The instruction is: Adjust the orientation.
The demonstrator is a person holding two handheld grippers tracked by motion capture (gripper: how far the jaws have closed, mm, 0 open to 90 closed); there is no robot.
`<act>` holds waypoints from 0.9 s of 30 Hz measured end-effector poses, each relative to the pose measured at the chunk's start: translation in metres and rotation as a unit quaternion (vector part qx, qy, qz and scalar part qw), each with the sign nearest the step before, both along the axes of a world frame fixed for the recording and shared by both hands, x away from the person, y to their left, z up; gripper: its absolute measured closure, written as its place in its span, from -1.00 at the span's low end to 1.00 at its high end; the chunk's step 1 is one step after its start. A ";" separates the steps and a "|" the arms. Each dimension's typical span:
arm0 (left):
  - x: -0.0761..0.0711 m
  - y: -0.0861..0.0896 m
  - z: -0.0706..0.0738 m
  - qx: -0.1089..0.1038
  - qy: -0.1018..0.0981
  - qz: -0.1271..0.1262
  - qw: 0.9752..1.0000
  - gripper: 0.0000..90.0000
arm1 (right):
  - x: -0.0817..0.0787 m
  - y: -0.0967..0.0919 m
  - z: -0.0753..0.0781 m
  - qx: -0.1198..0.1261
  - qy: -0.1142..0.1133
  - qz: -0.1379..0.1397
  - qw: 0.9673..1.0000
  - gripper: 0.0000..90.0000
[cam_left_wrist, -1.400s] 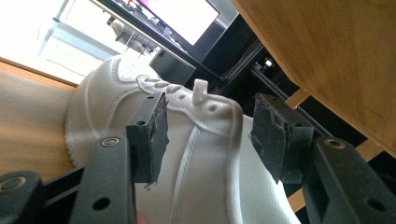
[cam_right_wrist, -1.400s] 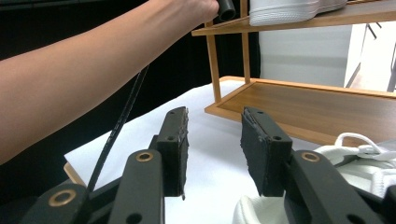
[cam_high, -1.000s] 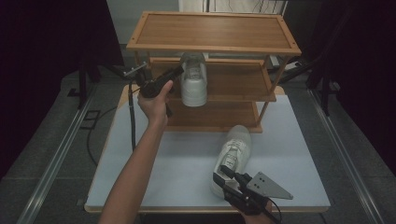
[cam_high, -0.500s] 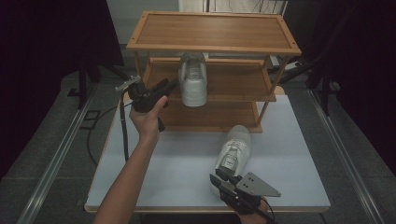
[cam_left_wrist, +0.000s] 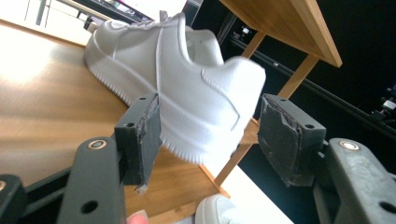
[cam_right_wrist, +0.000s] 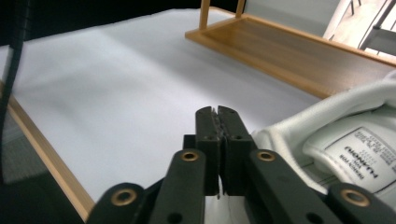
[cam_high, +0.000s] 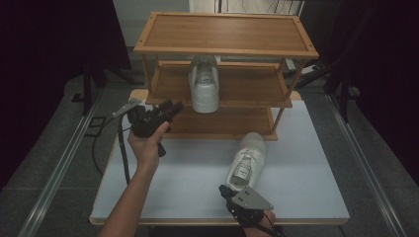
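White tabletop w/ wooden rack: left gripper, jaws apart & just been opening, sits off shelved shoe, while right gripper, jaws together on nothing, is nearest table shoe, whose heel-to-toe axis runs away from it.

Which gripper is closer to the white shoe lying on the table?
Right. The right gripper sits shut beside the heel of the shoe on the table; the left gripper is up by the rack, open.

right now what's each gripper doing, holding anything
left gripper: open, jaws just widened, holding nothing.
right gripper: jaws just closed, shut, nothing between them.
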State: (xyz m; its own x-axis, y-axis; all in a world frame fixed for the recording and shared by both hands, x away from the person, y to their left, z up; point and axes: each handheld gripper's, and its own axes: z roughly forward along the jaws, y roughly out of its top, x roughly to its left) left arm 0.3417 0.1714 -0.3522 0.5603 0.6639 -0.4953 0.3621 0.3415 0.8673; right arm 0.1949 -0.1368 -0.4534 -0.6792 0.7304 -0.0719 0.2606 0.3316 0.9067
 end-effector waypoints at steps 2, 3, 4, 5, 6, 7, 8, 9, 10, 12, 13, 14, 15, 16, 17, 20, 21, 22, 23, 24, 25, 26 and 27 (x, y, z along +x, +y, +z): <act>-0.008 0.005 -0.011 0.000 0.008 -0.002 1.000 -0.13 | -0.001 -0.001 -0.001 -0.010 -0.010 0.001 1.000 1.00; -0.011 0.007 -0.016 0.001 0.013 -0.002 1.000 -0.13 | -0.003 -0.001 0.000 -0.020 -0.016 0.001 1.000 1.00; -0.015 0.009 -0.021 0.003 0.018 -0.003 1.000 -0.13 | -0.004 -0.002 0.000 -0.023 -0.018 -0.001 1.000 1.00; -0.018 0.011 -0.026 0.006 0.022 -0.004 1.000 -0.13 | -0.005 -0.003 -0.001 -0.022 -0.018 -0.002 1.000 1.00; -0.022 0.013 -0.031 0.010 0.027 -0.007 1.000 -0.13 | -0.006 -0.004 0.000 -0.021 -0.015 -0.003 1.000 1.00; -0.025 0.014 -0.036 0.013 0.032 -0.015 0.999 -0.13 | -0.007 -0.006 0.000 -0.020 -0.013 -0.004 1.000 1.00; -0.029 0.015 -0.041 0.016 0.038 -0.023 0.999 -0.14 | -0.009 -0.008 0.000 -0.021 -0.013 -0.005 1.000 0.99; -0.033 0.016 -0.047 0.019 0.042 -0.028 0.999 -0.14 | -0.011 -0.010 0.000 -0.022 -0.014 -0.007 1.000 0.99; -0.037 0.016 -0.053 0.019 0.047 -0.029 0.998 -0.14 | -0.014 -0.014 0.000 -0.021 -0.014 -0.010 1.000 0.99; -0.043 0.018 -0.064 0.020 0.058 -0.036 0.997 -0.14 | -0.019 -0.023 0.000 -0.019 -0.013 -0.015 1.000 0.99; -0.045 0.018 -0.069 0.024 0.063 -0.037 0.997 -0.15 | -0.023 -0.028 0.000 -0.018 -0.013 -0.019 1.000 0.98; -0.046 0.018 -0.075 0.029 0.068 -0.040 0.996 -0.14 | -0.026 -0.033 0.000 -0.017 -0.012 -0.023 1.000 0.96; -0.047 0.018 -0.079 0.031 0.073 -0.042 0.996 -0.15 | -0.029 -0.038 0.000 -0.016 -0.013 -0.027 0.999 0.95; -0.049 0.018 -0.085 0.034 0.082 -0.045 0.995 -0.15 | -0.031 -0.042 0.000 -0.017 -0.014 -0.030 0.999 0.94; -0.050 0.018 -0.088 0.035 0.085 -0.046 0.995 -0.15 | -0.034 -0.048 0.000 -0.017 -0.015 -0.035 0.999 0.94; -0.052 0.018 -0.099 0.044 0.100 -0.050 0.993 -0.14 | -0.038 -0.060 -0.001 -0.009 -0.012 -0.047 0.999 0.94; -0.053 0.019 -0.100 0.043 0.100 -0.049 0.993 -0.14 | -0.038 -0.064 -0.001 -0.004 -0.010 -0.048 0.999 0.94; -0.054 0.019 -0.101 0.043 0.099 -0.047 0.993 -0.14 | -0.038 -0.066 0.000 0.002 -0.006 -0.047 0.999 0.91; -0.055 0.020 -0.101 0.043 0.099 -0.047 0.993 -0.14 | -0.038 -0.067 0.000 0.009 -0.002 -0.041 0.999 0.86; -0.056 0.020 -0.101 0.043 0.101 -0.049 0.993 -0.15 | -0.037 -0.067 0.000 0.013 0.002 -0.036 0.999 0.84; -0.057 0.021 -0.101 0.045 0.102 -0.049 0.993 -0.16 | -0.037 -0.067 0.001 0.017 0.000 -0.032 0.999 0.81; -0.058 0.021 -0.101 0.048 0.099 -0.047 0.993 -0.17 | -0.037 -0.067 0.004 0.022 -0.004 -0.029 0.999 0.81; -0.058 0.022 -0.101 0.048 0.099 -0.046 0.993 -0.17 | -0.036 -0.068 0.007 0.032 -0.005 -0.024 0.999 0.79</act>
State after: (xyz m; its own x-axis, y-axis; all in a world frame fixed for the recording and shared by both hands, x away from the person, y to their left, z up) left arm 0.2834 0.1932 -0.4534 0.5181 0.6648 -0.5381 0.5545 0.2180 0.8031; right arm 0.1590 -0.2045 -0.4461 -0.6424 0.7657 -0.0315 0.2654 0.2609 0.9282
